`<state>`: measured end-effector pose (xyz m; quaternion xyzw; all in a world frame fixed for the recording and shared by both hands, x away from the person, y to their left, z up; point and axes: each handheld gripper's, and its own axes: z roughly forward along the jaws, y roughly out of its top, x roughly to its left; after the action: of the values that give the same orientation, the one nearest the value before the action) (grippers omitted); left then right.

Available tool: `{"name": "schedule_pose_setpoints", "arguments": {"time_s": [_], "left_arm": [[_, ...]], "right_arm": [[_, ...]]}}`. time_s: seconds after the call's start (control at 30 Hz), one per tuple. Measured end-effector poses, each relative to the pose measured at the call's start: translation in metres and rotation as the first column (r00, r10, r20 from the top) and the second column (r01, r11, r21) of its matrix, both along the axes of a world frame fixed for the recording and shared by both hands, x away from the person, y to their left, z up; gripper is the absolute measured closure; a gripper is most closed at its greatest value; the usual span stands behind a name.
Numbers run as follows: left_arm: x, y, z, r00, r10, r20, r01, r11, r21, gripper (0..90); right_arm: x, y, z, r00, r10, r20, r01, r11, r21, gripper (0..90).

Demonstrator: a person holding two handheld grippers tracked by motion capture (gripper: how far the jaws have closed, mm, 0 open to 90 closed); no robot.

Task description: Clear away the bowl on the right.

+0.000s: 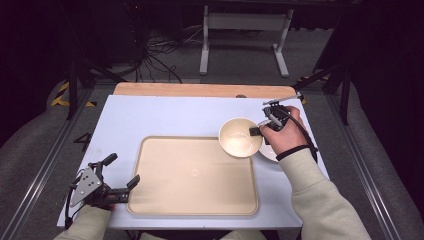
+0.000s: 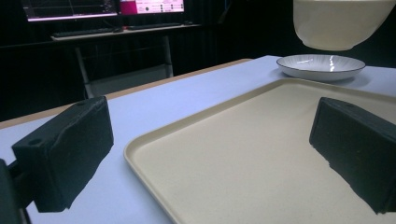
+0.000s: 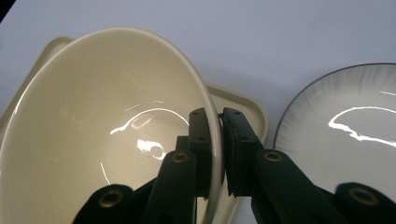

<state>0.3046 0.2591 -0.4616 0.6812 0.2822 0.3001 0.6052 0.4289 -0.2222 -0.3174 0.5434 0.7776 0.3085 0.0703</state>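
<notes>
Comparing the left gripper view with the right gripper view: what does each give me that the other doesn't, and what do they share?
Left gripper view alone: the left gripper open at the tray's near corner, the bowl's underside hanging clear above the plate, and a desk with monitors behind. Right gripper view alone: the right gripper shut on the bowl's rim, one jaw inside, one outside, and the bowl's empty inside. Shared: the cream bowl, dark-rimmed plate, tray and the table.

Plate [image 1: 270,151] half hidden beneath bowl [image 1: 240,137] and hand [image 1: 285,131]
</notes>
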Motion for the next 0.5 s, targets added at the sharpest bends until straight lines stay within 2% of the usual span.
{"name": "schedule_pose_setpoints", "arguments": {"time_s": [0.27,0.5], "left_arm": [[0.000,0.000,0.000,1.0000,0.000,0.001,0.000,1.0000,0.001,0.1],[0.000,0.000,0.000,1.0000,-0.001,-0.001,0.001,1.0000,0.003,0.1]], "right_arm": [[-0.007,0.024,0.001,0.9980,0.064,-0.004,-0.063,0.998,0.021,82.7],[-0.010,0.044,-0.002,0.9913,0.130,-0.017,-0.130,0.991,0.042,82.6]]}}
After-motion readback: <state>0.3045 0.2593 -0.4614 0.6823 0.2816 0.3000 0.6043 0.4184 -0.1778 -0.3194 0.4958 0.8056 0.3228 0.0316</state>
